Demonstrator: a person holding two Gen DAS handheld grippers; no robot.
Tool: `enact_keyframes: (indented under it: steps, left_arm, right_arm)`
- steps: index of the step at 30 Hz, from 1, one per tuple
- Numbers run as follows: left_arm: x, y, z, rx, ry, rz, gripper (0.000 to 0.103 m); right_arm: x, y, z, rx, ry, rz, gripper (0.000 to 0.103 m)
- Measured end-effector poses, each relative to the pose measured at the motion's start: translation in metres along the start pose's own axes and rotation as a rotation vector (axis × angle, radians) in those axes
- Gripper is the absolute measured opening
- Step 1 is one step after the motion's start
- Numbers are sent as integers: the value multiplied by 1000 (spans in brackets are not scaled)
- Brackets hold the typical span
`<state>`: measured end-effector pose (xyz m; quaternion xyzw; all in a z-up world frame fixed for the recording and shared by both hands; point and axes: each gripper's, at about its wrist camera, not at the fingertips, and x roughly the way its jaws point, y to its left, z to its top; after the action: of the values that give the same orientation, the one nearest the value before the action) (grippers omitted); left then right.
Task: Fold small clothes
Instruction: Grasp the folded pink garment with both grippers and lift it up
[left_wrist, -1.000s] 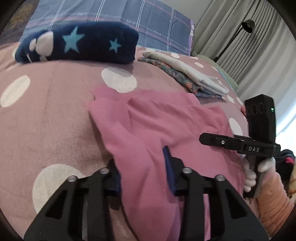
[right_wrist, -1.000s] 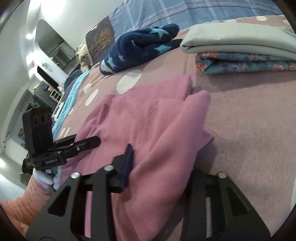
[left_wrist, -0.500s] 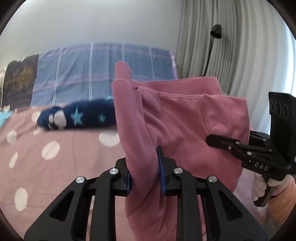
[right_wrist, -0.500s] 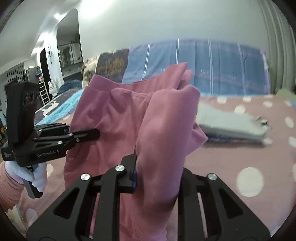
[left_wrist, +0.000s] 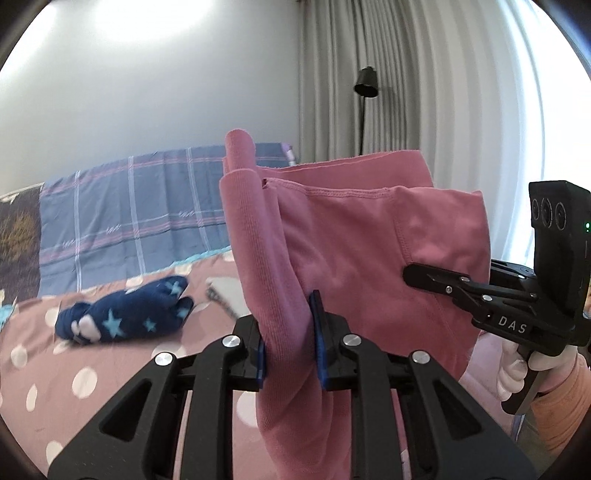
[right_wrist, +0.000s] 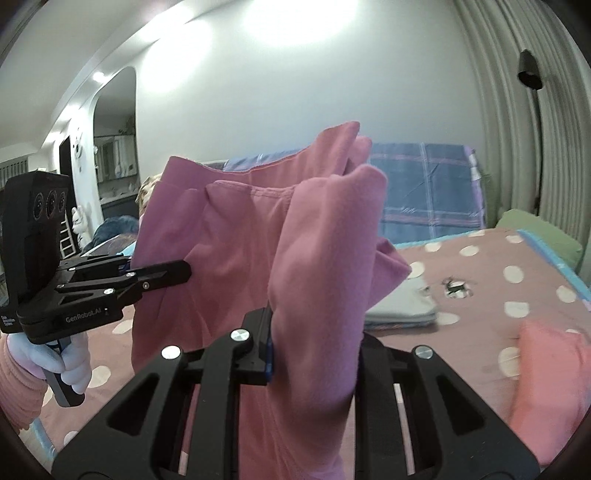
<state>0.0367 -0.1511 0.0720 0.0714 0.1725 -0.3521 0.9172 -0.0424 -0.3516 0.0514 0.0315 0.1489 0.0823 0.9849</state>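
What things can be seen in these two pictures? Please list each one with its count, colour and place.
pink garment: one, pink, held up in the air above the bed by both claws
bedspread: one, dusty pink with white dots, covers the bed
star blanket roll: one, navy with light blue stars, on the bed at the left
folded clothes: one small stack, grey on top, on the bed behind the garment
plaid pillow: one, blue-purple, at the head of the bed
floor lamp: one, black, beside the curtains
curtains: grey-white, at the right
left claw: black, shut on the garment
right claw: black, shut on the garment
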Motion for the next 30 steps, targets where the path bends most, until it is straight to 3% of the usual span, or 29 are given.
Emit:
enact_keyframes:
  steps: [6,15,30]
  left_arm:
    - [18,-18,18,50,-8,-11,20]
    - [48,-25,51,135,-25,31,20]
    - [111,-7,132,215,-87,151,20]
  right_arm:
    - [-12,-26,6,15,-44,-41,18]
    - [4,-49,31,3,-88,-78,18]
    - [77,-89,112,-23,-169,-188,18]
